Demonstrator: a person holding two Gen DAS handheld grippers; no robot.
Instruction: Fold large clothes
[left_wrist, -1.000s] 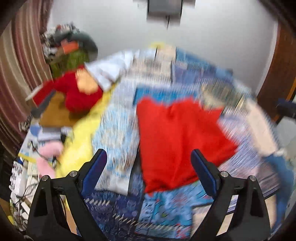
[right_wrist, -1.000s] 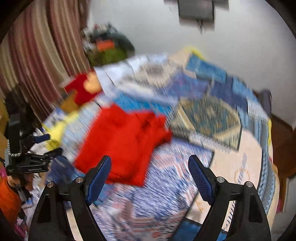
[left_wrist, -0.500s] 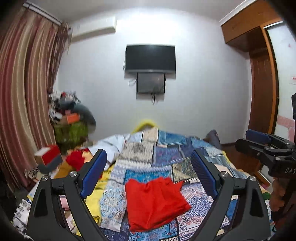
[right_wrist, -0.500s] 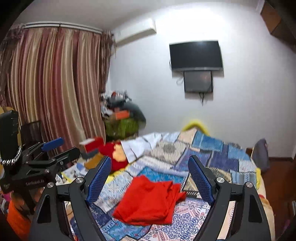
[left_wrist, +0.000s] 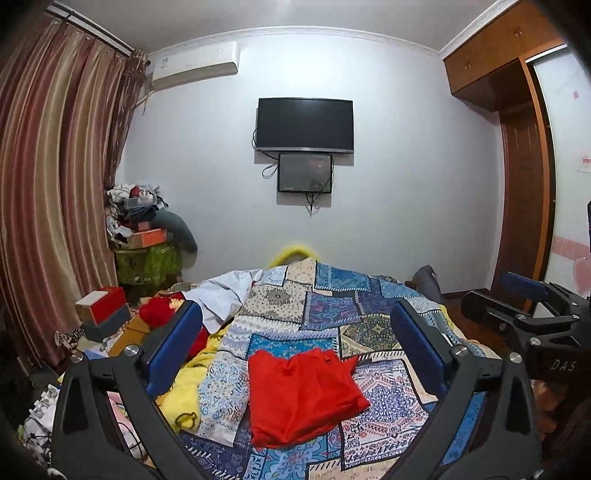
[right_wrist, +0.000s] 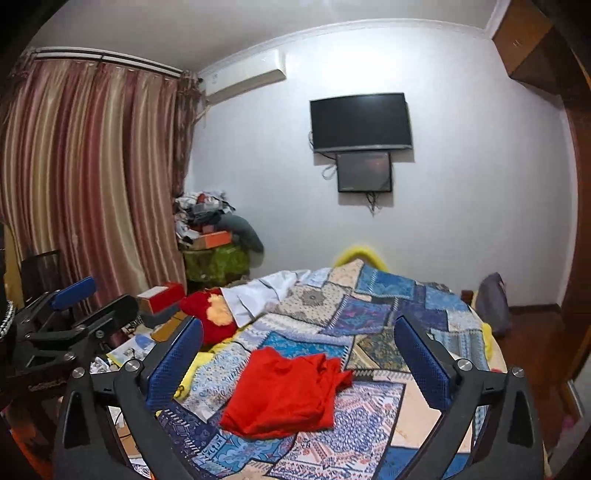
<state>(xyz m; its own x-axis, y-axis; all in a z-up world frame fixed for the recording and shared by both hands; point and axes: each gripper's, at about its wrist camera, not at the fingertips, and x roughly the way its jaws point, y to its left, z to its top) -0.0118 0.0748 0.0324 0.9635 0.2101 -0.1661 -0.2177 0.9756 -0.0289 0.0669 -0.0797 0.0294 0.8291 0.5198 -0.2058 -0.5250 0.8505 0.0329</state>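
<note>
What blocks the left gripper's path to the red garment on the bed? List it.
Nothing visible. The red garment lies folded on the patchwork quilt, directly ahead of the left gripper, whose jaws stand open and empty. Only bare quilt lies between them.

Both my wrist cameras looking nearly level along claws, across bed (left_wrist: 332, 306) toward far wall, well back. Both sharing red garment (left_wrist: 299, 395), wall TV (right_wrist: 360, 122), curtain (left_wrist: 48, 206).

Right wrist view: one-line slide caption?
Open right tongs frame a folded red garment lying on the patchwork bedspread.
</note>
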